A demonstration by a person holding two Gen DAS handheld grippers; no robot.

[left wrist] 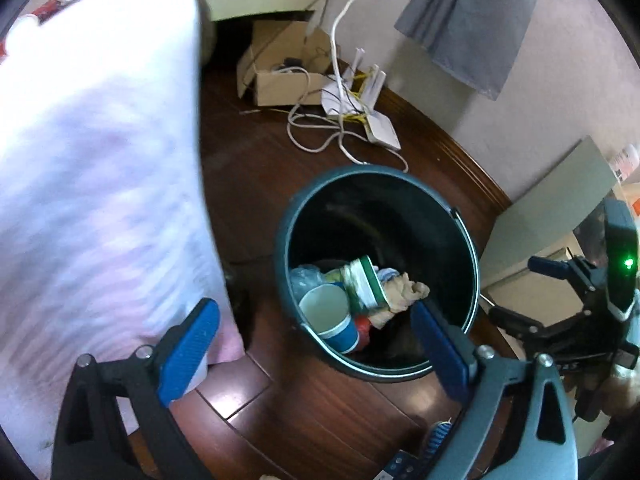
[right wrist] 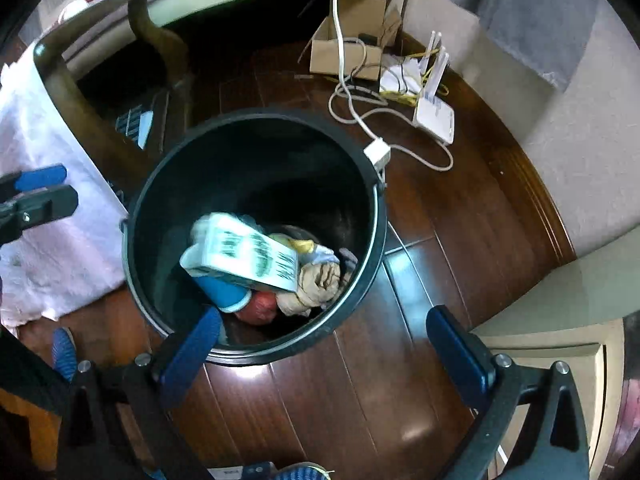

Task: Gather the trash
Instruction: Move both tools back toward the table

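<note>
A dark round bucket (left wrist: 288, 216) (right wrist: 376, 184) stands on the wooden floor. Inside lie a blue paper cup (left wrist: 332, 316) (right wrist: 226, 292), a green-and-white box (left wrist: 362, 284) (right wrist: 240, 254) that looks blurred in the right wrist view, crumpled brown paper (left wrist: 404, 292) (right wrist: 316, 284) and something red (right wrist: 258, 306). My left gripper (left wrist: 314, 350) hangs above the bucket's near rim, open, with nothing between its blue fingers. My right gripper (right wrist: 328, 352) is also open and empty, just over the near rim. Each gripper shows at the edge of the other's view: left gripper (right wrist: 44, 190), right gripper (left wrist: 524, 292).
A white-pink cloth (left wrist: 100, 160) (right wrist: 48, 240) hangs close to the bucket's left. Behind it are a cardboard box (left wrist: 280, 80), a white router (right wrist: 436, 120) and loose cables (left wrist: 344, 136). A dark wooden table leg (right wrist: 80, 120) stands at left. A pale cabinet (right wrist: 560, 320) is at right.
</note>
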